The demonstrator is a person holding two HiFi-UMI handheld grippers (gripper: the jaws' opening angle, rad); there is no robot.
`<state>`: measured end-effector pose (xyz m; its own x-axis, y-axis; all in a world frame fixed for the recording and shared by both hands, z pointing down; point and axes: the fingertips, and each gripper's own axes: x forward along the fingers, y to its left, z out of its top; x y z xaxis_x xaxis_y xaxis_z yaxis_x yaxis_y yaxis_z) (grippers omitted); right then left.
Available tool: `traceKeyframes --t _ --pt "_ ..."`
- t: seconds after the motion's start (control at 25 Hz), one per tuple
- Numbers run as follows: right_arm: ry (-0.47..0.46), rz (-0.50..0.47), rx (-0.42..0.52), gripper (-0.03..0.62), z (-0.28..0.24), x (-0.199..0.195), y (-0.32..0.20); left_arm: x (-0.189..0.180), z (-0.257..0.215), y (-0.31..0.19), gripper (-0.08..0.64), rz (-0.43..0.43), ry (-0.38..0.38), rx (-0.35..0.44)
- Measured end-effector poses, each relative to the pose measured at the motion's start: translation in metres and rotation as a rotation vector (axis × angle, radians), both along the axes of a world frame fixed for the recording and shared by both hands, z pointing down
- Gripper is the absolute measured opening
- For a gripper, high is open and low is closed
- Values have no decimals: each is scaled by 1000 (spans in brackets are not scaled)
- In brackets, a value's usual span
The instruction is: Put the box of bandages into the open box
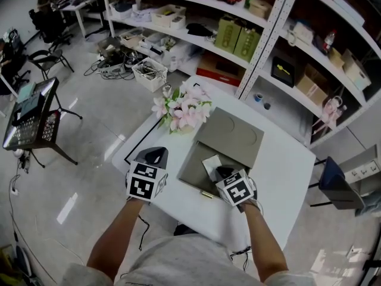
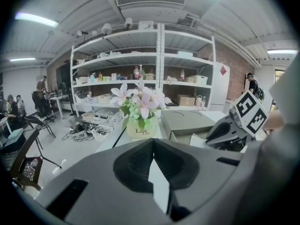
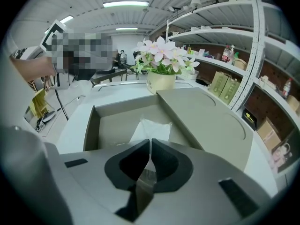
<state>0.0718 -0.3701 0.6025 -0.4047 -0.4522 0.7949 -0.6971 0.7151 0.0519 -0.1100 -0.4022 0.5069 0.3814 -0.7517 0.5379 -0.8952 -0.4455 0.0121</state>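
Inside one open box (image 1: 189, 170) lies one bandage box (image 1: 211, 163).

Camera set: three views, one head-mounted, one riding on each pair of tongs.
Head view: high behind both tongs, facing steeply down on the tabletop (image 1: 280, 165), left tongs (image 1: 156, 155) at its left, right tongs (image 1: 221, 171) at its right. Left gripper view: close behind the left tongs, facing level across the tabletop to the flower pot (image 2: 140, 129) ahead and the shelving (image 2: 161, 55) beyond; the right tongs enter at its right. Right gripper view: close behind the right tongs, tilted down into the open box (image 3: 90, 130) just ahead. Shared by all three: open box, flower pot, shelving.
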Motion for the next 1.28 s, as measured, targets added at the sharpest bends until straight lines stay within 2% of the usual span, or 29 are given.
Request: traceKeyframes --t 0.2,0.56,0.92,1.28 --pt "-22 1 19 31 -7 -2 1 -1 -3 5 5 2 0 7" --pt "-68 63 49 38 -32 7 9 3 -11 13 5 18 4 26" --pt "-177 144 97 37 -71 12 23 8 -24 26 5 46 12 53" --pt "-285 246 231 18 -128 22 37 14 -35 41 5 77 22 75"
